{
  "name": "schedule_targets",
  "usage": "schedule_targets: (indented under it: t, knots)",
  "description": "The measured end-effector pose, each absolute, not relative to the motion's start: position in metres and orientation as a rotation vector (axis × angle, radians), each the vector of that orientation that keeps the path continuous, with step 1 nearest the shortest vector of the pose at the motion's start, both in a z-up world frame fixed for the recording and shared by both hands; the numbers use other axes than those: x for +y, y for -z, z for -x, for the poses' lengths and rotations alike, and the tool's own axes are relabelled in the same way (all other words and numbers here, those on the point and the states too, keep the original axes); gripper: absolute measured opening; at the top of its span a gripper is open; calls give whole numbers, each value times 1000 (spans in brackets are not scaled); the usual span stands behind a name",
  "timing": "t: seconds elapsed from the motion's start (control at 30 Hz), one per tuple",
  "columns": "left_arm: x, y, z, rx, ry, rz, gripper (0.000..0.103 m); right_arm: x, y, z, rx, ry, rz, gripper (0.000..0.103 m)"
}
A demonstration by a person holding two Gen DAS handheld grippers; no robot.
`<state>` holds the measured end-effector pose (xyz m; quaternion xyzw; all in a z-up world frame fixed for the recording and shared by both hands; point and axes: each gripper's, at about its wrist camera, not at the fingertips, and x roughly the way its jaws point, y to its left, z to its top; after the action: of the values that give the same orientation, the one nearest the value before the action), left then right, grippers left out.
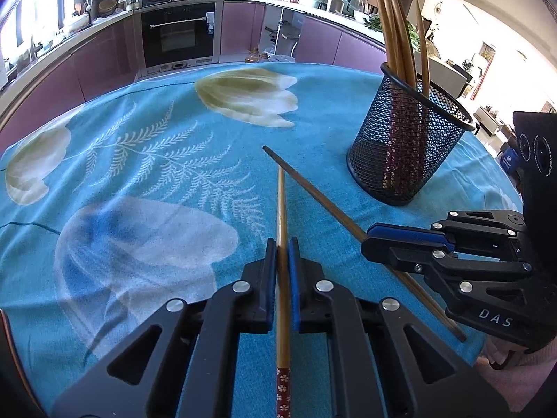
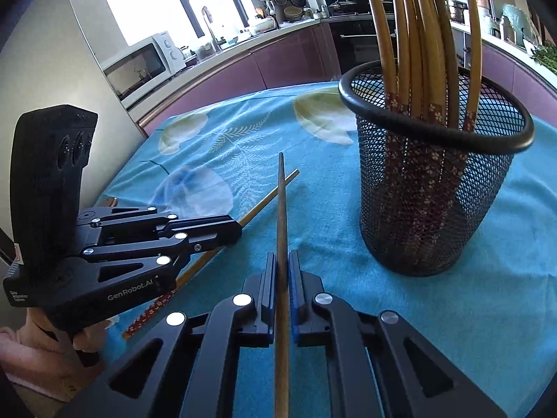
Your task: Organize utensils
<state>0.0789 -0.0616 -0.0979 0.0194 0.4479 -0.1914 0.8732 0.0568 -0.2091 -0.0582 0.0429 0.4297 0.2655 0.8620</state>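
Clamped between the left gripper's (image 1: pixel 282 244) closed fingers, a light chopstick (image 1: pixel 281 202) runs lengthwise; the right gripper (image 2: pixel 282 257) likewise pinches a darker chopstick (image 2: pixel 281 209). Both cross over the blue floral tablecloth (image 1: pixel 156 132), left of the mesh holder (image 2: pixel 435 191) of chopsticks; kitchen cabinets (image 1: pixel 104 59) stand behind.

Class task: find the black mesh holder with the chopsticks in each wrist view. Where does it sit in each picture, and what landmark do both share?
Left wrist view: the mesh holder stands upper right on the blue cloth.
Right wrist view: the mesh holder fills the right half, closer.
Shared landmark: the built-in oven behind the table.
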Motion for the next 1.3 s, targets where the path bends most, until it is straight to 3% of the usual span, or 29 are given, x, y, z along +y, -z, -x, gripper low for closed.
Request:
schedule_targets:
  t: [0.4,0.67,1.3]
  knots:
    - [-70,101,-80,952,416,-93,10,-193,65,-62,918,-541,-17,9]
    - [-74,100,-81,947,403,-99,8,-196,66,-63,907,-537,-33,6]
    - [-65,62,-66,868,495,8,7,-229,20,-43,758,-576,-128,6]
